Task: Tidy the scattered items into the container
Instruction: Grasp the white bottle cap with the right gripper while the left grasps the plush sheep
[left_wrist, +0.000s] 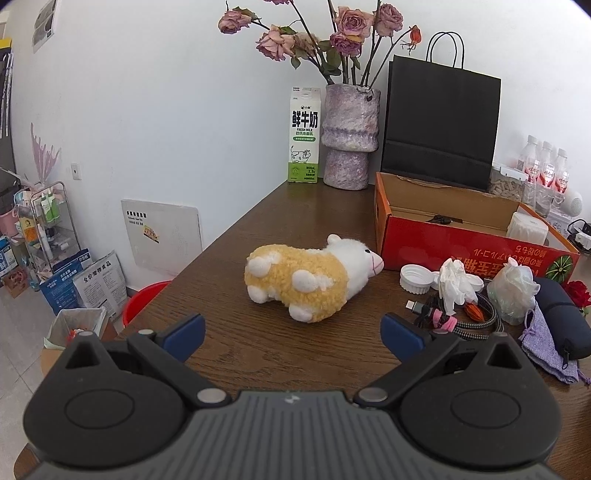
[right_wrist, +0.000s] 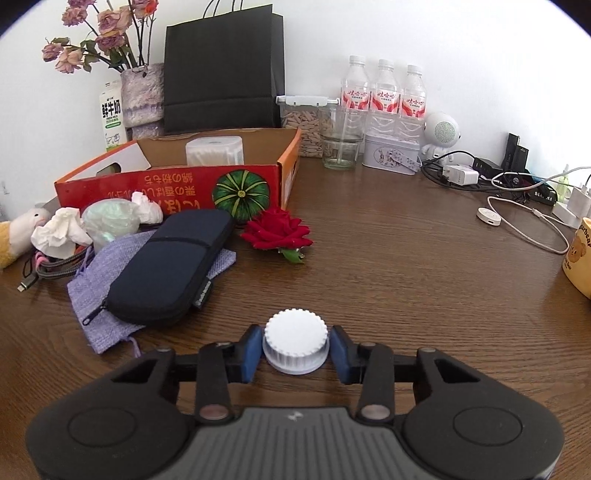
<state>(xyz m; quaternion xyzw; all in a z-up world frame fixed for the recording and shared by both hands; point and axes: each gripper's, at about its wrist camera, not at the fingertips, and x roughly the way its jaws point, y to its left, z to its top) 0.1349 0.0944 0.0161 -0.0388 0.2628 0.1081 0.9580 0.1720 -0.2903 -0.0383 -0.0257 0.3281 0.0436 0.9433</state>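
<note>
Right gripper (right_wrist: 295, 350): blue pads pinching white ribbed cap (right_wrist: 295, 341), held just above wooden table (right_wrist: 406, 277). Beyond: navy zip case (right_wrist: 170, 269) lying on lilac pouch (right_wrist: 96, 291), red rose (right_wrist: 276, 232) near red cardboard box (right_wrist: 170, 190). Left gripper (left_wrist: 291, 336): fingers spread wide, holding nothing. Ahead: plush sheep (left_wrist: 306, 277) on its side, nose beside box wall; second white cap (left_wrist: 417, 278), crumpled tissue (left_wrist: 456, 282), braided cable (left_wrist: 476, 323) clustered before box.
</note>
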